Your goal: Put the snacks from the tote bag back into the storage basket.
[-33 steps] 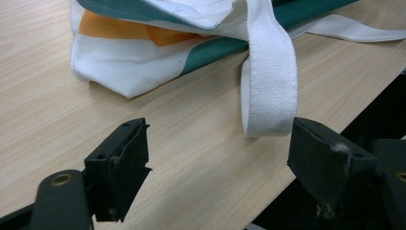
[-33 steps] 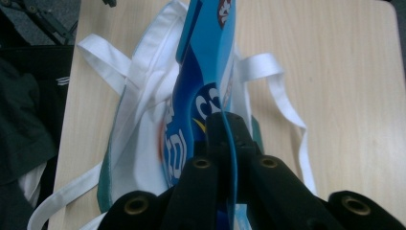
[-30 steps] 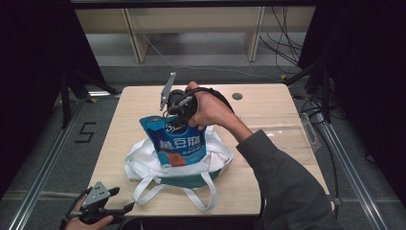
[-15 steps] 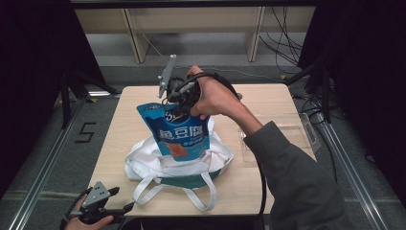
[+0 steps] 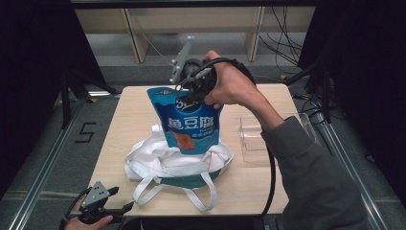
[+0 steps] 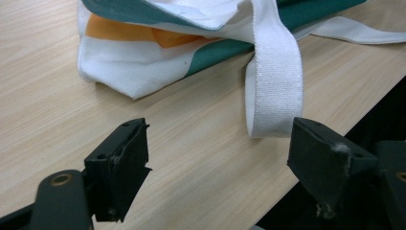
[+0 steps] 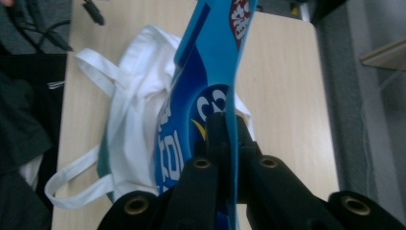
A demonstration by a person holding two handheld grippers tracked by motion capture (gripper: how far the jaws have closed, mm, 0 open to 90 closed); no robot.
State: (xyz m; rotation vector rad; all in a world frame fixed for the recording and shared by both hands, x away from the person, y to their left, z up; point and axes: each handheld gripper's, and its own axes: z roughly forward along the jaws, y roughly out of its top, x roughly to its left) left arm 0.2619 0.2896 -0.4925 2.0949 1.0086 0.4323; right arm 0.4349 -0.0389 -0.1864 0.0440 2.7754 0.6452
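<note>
A pale wooden table (image 5: 268,191) stands on grey floor, dark curtains either side. At its near-left corner the left gripper (image 5: 112,207) rests, jaws wide and empty. Mid-table, the white tote bag (image 5: 158,160) lies open; the right gripper (image 5: 191,91) pinches the blue snack pouch (image 5: 189,127) by its top, its lower end in the bag's mouth, and a clear tray (image 5: 253,139) sits to the right.

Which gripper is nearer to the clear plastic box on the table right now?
Right. The right gripper hangs above the table's far side, up and left of the clear box, shut on the blue pouch. The left gripper sits open at the near left edge, farther away.

One blue snack pouch (image 5: 189,125), one white tote bag (image 5: 163,163), one clear plastic box (image 5: 253,139), two grippers: left gripper (image 5: 117,201), right gripper (image 7: 229,139).
</note>
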